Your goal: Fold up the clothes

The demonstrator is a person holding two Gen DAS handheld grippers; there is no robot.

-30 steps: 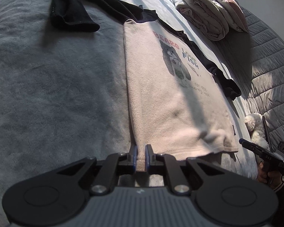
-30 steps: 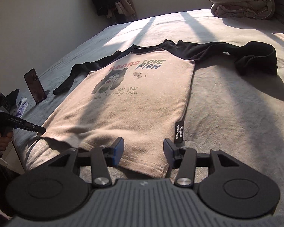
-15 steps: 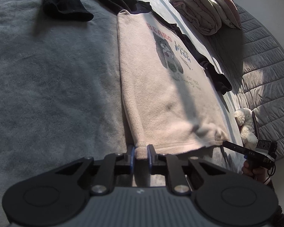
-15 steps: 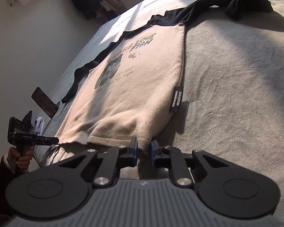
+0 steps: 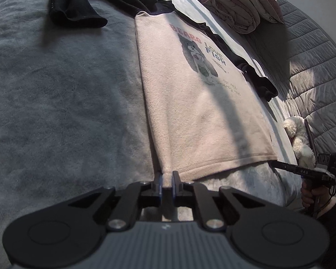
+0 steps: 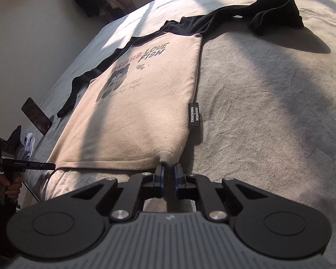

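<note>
One flat beige black-sleeved shirt (image 5: 199, 112)

Bedroom: bed (image 5: 56, 103), folded duvet (image 5: 230, 6).

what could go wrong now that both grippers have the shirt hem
Each gripper, left and right, pinches only a small bit of the shirt hem, so a corner may slip out when lifted. The long black sleeves lie spread wide and could drag or bunch. The shirt's edge lies near the phone, which might get swept.

Shirt (image 5: 197, 103) flat on bed (image 5: 56, 89), folded duvet (image 5: 230, 4) behind.
</note>
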